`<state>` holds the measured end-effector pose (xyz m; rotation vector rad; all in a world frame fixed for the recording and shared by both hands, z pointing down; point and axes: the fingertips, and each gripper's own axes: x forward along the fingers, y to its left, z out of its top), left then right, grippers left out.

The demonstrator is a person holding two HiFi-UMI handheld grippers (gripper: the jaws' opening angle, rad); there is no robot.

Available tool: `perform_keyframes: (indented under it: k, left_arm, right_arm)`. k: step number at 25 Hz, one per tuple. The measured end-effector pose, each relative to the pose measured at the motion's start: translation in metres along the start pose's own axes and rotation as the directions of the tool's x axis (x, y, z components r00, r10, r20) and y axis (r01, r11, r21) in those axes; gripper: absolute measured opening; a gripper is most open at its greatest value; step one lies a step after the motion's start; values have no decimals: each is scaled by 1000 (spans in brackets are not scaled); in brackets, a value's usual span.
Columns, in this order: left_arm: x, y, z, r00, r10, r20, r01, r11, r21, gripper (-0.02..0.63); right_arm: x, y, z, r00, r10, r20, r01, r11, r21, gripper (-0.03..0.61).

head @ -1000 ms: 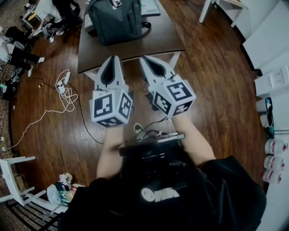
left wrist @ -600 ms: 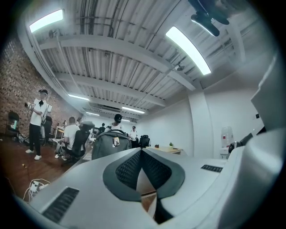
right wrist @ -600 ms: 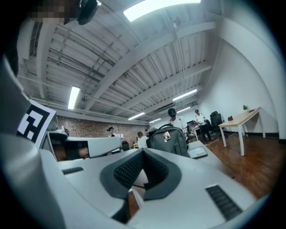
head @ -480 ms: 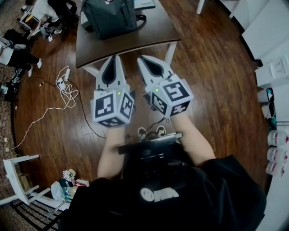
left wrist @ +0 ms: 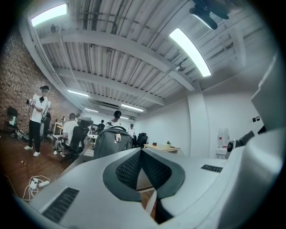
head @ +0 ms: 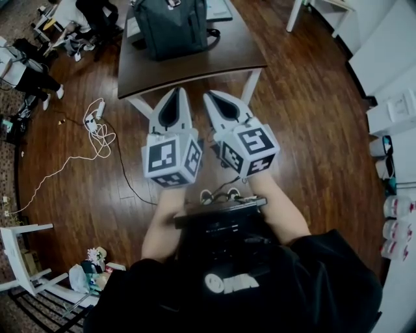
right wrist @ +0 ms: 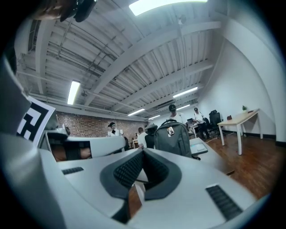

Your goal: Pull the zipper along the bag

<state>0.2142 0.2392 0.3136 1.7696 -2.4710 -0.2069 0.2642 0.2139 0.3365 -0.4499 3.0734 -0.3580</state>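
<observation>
A dark grey backpack (head: pixel 174 27) stands upright on a brown table (head: pixel 221 58) at the top of the head view. It also shows ahead as the backpack (left wrist: pixel 112 142) in the left gripper view and the backpack (right wrist: pixel 173 137) in the right gripper view. My left gripper (head: pixel 177 91) and right gripper (head: pixel 209 96) are side by side over the floor, short of the table's near edge, tips pointing at the bag. Both are shut with nothing between their jaws. The bag's zipper is too small to make out.
A laptop (head: pixel 218 9) lies on the table beside the bag. White cables (head: pixel 97 133) trail over the wooden floor at left. People sit and stand at the far left (head: pixel 26 71). White table legs (head: pixel 296 14) and shelving (head: pixel 393 110) stand at right.
Both grippers have drifted slightly right and toward the table. The table and bag have shifted a little in the head view as the head moved. Jaws stay shut.
</observation>
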Motion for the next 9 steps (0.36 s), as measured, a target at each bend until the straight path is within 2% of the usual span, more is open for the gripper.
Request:
perform_keyframes:
  k: [9]
  left_arm:
    - [0,-3,-5,999,-30,-14,30,1000,-8,2]
  right_arm:
    - [1,4,-3,1000,-14,-9,14,1000,3,8]
